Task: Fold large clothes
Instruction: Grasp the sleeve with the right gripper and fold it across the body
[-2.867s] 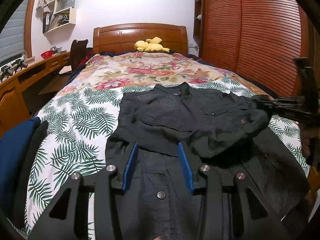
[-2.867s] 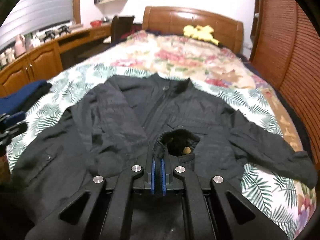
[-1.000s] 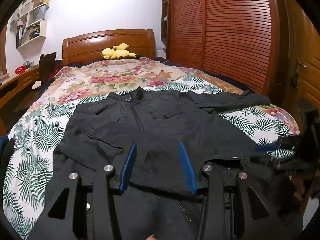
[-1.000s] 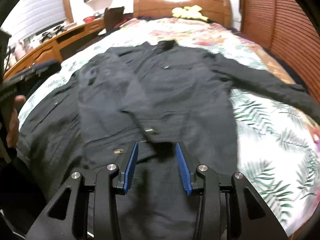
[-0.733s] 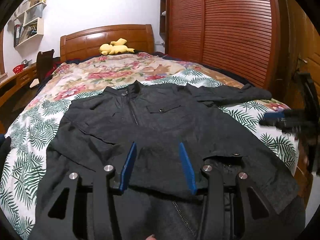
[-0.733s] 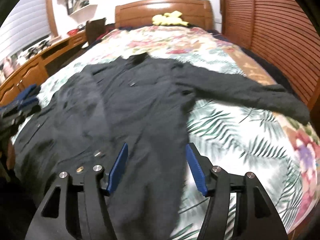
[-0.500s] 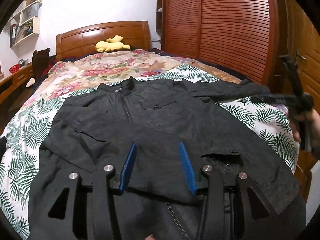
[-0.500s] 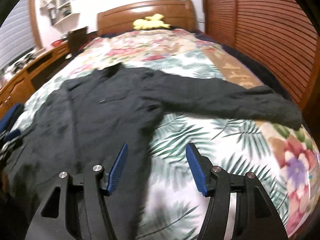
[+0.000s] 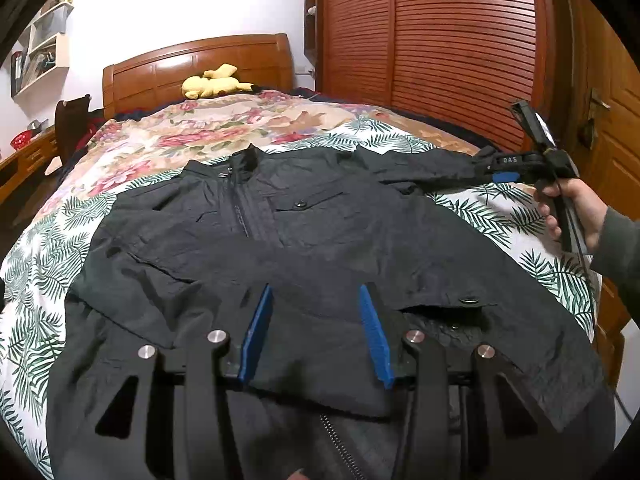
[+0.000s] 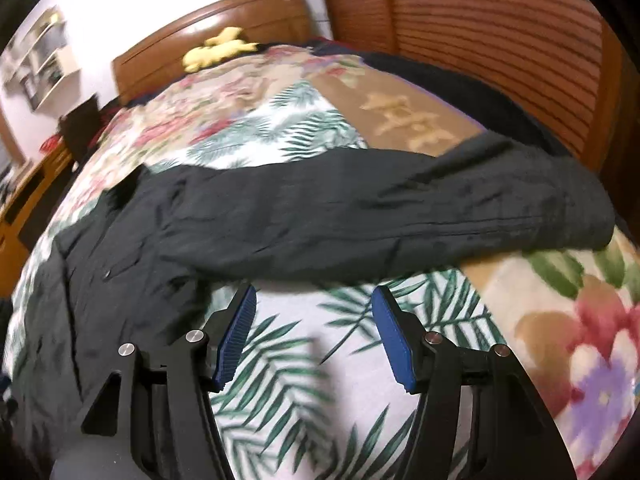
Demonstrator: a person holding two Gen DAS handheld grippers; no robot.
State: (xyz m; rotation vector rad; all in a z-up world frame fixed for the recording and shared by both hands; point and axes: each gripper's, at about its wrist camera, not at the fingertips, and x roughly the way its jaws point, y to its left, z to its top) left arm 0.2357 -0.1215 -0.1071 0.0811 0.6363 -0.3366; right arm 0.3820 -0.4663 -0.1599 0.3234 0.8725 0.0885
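Observation:
A black zip jacket lies face up on the leaf-print bedspread, collar toward the headboard. My left gripper hovers over its lower front, open, with cloth below the blue pads and nothing pinched. The jacket's right sleeve stretches out sideways toward the bed's right edge, its cuff at the far right. My right gripper stands open just short of that sleeve, over bare bedspread. In the left wrist view the right gripper sits at the sleeve's end, held by a person's hand.
A yellow plush toy rests by the wooden headboard. Slatted wardrobe doors run close along the bed's right side. A desk and a chair stand on the left.
My right gripper let go of the jacket, opened wider and swept right across it to the outstretched sleeve. The left gripper stayed open over the lower front, shifting only slightly.

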